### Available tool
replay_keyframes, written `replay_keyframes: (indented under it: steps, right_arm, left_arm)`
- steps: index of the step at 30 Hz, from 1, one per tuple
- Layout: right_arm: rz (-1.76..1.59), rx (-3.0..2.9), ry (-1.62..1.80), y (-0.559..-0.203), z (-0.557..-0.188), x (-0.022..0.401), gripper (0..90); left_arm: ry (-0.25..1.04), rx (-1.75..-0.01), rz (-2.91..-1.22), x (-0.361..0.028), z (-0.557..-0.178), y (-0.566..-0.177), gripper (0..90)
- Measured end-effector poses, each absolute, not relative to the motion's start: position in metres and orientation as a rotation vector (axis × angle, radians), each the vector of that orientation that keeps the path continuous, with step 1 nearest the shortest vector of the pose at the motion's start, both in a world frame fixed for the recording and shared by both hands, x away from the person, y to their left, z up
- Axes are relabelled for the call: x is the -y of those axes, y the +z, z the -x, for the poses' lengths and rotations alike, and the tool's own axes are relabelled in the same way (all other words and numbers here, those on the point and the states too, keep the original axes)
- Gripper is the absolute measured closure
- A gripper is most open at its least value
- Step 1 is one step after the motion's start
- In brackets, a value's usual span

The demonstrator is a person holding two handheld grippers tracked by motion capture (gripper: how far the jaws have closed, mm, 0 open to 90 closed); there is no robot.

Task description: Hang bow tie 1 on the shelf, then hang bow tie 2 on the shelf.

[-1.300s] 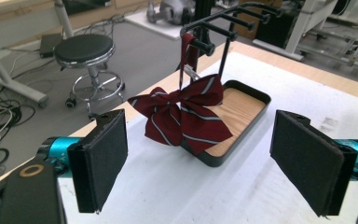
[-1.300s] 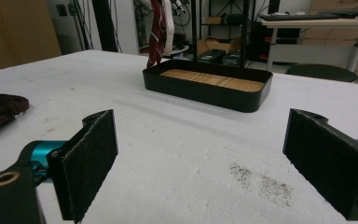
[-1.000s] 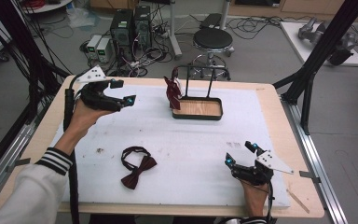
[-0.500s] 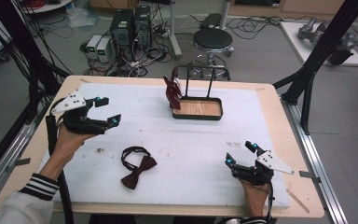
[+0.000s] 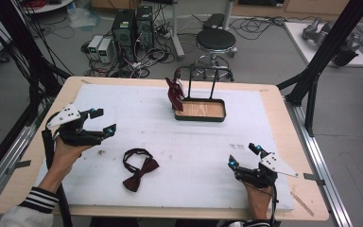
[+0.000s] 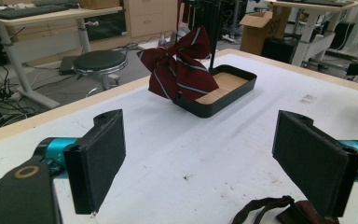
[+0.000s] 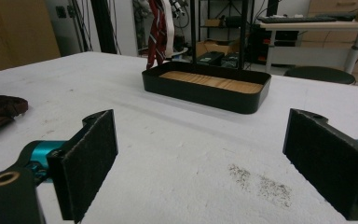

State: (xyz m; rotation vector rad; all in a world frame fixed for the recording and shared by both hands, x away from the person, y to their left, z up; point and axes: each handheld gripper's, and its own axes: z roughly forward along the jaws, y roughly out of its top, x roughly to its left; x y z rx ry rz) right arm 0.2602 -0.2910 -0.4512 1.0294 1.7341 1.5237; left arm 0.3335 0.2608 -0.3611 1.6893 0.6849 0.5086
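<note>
At lower centre of the high view we see the dark maroon bow tie point(image 5: 139, 169) lying flat on the white surface point(image 5: 123, 109), strap looped. Left gripper point(image 5: 99, 127) at left and right gripper point(image 5: 244, 156) at lower right both stand released, jaws empty. Farther up, the left gripper view reveals stripes on the hanging tie point(image 6: 179, 70) by the black tray point(image 6: 223, 88).

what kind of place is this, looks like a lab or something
Most likely a robotics or research lab: black desktop computer towers with tangled cables on the grey floor, a round black stool, and a wooden table framed by black metal struts.
</note>
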Motion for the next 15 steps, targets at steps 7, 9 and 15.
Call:
replay_keyframes:
  steps: [7, 9, 15]
  right_arm:
    - [-1.038, -1.735, 1.531, -0.4512, -0.2603, 0.2916, 9.1]
    - [-1.029, -1.735, 1.528, -0.4513, -0.2604, 0.2914, 9.1]
    - [-1.033, -1.736, 1.527, -0.4513, -0.2602, 0.2913, 9.1]
  left_arm:
    - [0.517, -0.681, -1.7, -0.2586, -0.3346, -0.3587, 17.5]
    - [0.518, -0.685, -1.702, -0.2585, -0.3348, -0.3584, 17.5]
    - [0.524, -0.686, -1.708, -0.2601, -0.334, -0.3544, 17.5]
